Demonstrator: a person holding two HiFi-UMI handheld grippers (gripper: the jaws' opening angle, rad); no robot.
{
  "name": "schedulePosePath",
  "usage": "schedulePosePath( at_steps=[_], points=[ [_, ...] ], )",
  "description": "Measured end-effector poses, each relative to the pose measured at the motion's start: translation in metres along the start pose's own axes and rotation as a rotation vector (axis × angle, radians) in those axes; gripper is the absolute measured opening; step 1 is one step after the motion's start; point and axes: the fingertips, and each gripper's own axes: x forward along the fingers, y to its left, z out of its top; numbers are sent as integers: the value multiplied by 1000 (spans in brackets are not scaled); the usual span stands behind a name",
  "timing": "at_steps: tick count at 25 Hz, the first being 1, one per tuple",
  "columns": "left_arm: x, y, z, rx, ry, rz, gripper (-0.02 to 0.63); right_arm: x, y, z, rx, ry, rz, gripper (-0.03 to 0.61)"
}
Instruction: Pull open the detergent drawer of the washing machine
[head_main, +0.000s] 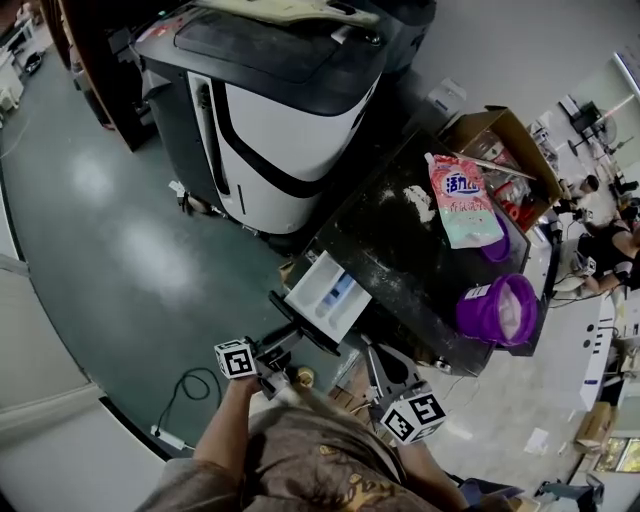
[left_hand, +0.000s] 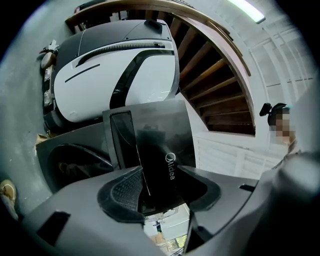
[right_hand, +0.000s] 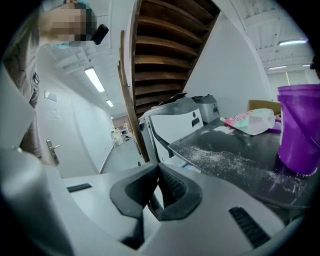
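Note:
The washing machine (head_main: 400, 240) has a dark, powder-dusted top. Its detergent drawer (head_main: 325, 295) stands pulled out toward me, showing a white tray with a blue compartment. In the left gripper view the drawer's dark front panel (left_hand: 160, 145) carries white lettering. My left gripper (head_main: 282, 348) (left_hand: 160, 187) is shut on that panel, one pad on each side. The machine's round door (left_hand: 75, 165) shows to the left of the panel. My right gripper (head_main: 372, 348) (right_hand: 159, 172) hovers just right of the drawer, below the machine's front edge, shut with nothing between its pads.
A detergent pouch (head_main: 465, 200) (right_hand: 252, 121) and a purple tub (head_main: 497, 308) (right_hand: 300, 127) sit on the machine's top. A cardboard box (head_main: 500, 135) stands behind. A big white-and-black machine (head_main: 270, 110) (left_hand: 115, 75) stands beyond. A cable (head_main: 190, 385) lies on the floor at left.

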Motion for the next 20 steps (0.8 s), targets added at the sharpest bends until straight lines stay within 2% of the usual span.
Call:
schedulePosePath(
  at_steps=[6,13,20],
  points=[
    [-20,-18,15,5,-78,-24,201,8,12,3,-5,-4,30,3],
    [-35,-71,55,135,-103,-43,198,9,15,12,3,-53,44,3],
    [-22,-132,94,252,-119,-17,198,-5,-1,33,16,-130,12,3]
  ],
)
